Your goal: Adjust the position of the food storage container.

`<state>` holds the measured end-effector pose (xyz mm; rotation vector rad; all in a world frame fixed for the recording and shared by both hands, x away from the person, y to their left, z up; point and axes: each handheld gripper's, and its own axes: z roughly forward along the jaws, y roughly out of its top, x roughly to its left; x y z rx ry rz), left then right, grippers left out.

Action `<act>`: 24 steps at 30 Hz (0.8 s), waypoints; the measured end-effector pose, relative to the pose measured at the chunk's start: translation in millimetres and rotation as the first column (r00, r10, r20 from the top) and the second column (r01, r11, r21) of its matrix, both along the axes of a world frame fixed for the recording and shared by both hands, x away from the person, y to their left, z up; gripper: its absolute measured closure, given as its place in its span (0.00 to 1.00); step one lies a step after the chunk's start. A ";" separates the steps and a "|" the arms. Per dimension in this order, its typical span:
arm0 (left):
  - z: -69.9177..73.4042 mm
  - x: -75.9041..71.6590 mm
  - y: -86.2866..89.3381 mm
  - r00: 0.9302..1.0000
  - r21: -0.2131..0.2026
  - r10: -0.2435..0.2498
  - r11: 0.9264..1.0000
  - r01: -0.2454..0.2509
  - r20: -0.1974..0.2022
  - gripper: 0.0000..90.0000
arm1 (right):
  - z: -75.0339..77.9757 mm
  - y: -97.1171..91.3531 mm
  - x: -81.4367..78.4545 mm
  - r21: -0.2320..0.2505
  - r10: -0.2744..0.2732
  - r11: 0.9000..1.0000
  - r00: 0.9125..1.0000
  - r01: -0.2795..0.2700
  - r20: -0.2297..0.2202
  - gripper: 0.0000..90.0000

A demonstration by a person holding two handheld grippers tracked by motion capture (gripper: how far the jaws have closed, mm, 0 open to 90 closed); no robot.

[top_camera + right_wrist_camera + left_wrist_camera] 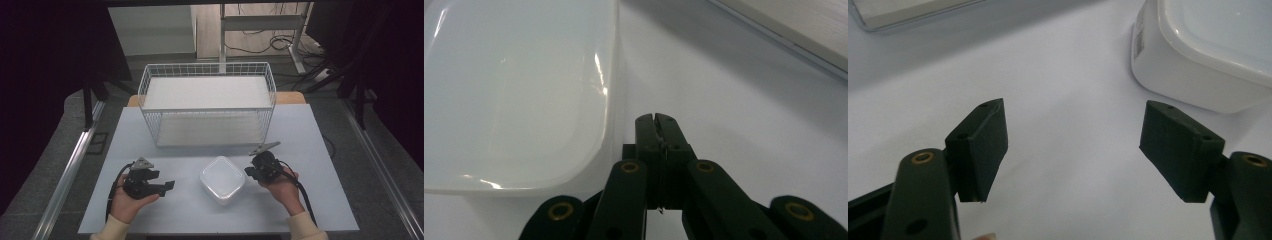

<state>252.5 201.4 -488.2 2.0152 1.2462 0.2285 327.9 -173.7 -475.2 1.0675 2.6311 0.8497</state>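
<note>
Pale table (150,130) carries a wire basket (207,102) in the high view, the white lidded container (223,179) between 2 grippers: left gripper (1073,145) spread wide and empty, right gripper (657,122) pressed closed beside it.

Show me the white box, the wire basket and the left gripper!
white box (223,178): high view, middle of its lid.
wire basket (207,65): high view, far top rim.
left gripper (1073,150): left gripper view, midway between its open fingertips.
</note>
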 end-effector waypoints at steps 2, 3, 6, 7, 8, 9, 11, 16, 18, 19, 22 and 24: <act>0.5 -0.2 1.2 1.000 -0.002 0.007 1.000 -0.007 0.001 0.30 | -1.0 2.8 -2.0 -0.007 0.013 1.000 1.000 -0.013 0.000 1.00; 0.5 -0.1 1.3 1.000 0.000 0.008 1.000 -0.008 0.002 0.30 | -1.1 3.3 -2.7 -0.013 0.012 1.000 1.000 -0.012 0.001 1.00; -0.1 0.2 1.2 1.000 0.002 0.005 1.000 -0.005 0.000 0.30 | -1.6 3.5 -4.3 -0.007 0.013 1.000 1.000 -0.014 -0.010 1.00; -1.0 0.5 1.1 1.000 0.002 0.006 1.000 -0.006 -0.004 0.30 | -2.3 4.0 -5.8 -0.001 0.018 1.000 1.000 -0.018 -0.016 1.00; -1.0 0.5 1.1 1.000 0.002 0.006 1.000 -0.006 -0.004 0.30 | -2.3 4.0 -5.8 -0.001 0.018 1.000 1.000 -0.018 -0.016 1.00; -1.6 0.9 2.4 1.000 0.006 0.003 1.000 -0.003 -0.004 0.30 | -2.2 5.5 -7.8 -0.001 0.015 1.000 0.999 -0.015 -0.031 1.00; -1.7 0.9 3.8 1.000 0.003 0.007 1.000 -0.007 -0.005 0.30 | -0.9 8.0 -10.2 0.013 0.013 1.000 0.999 -0.013 -0.044 1.00; -1.2 0.7 6.4 1.000 0.002 0.013 1.000 -0.013 -0.004 0.30 | 1.9 15.0 -16.7 0.019 0.031 0.999 0.998 -0.030 -0.058 1.00; -1.2 0.6 6.3 1.000 0.002 0.016 1.000 -0.016 -0.005 0.30 | 2.0 17.5 -19.5 0.015 0.033 0.999 0.998 -0.032 -0.058 1.00; -1.3 0.6 6.1 1.000 0.002 0.017 1.000 -0.017 -0.005 0.30 | 1.9 18.0 -20.3 0.015 0.035 0.999 0.997 -0.034 -0.061 1.00; -1.9 1.1 6.6 1.000 0.006 0.016 1.000 -0.016 -0.006 0.30 | 0.4 19.2 -23.8 0.013 0.045 0.999 0.996 -0.044 -0.074 1.00; -2.1 1.1 7.0 1.000 0.007 0.021 1.000 -0.021 -0.010 0.30 | -1.0 20.1 -26.7 0.014 0.052 0.999 0.995 -0.051 -0.088 1.00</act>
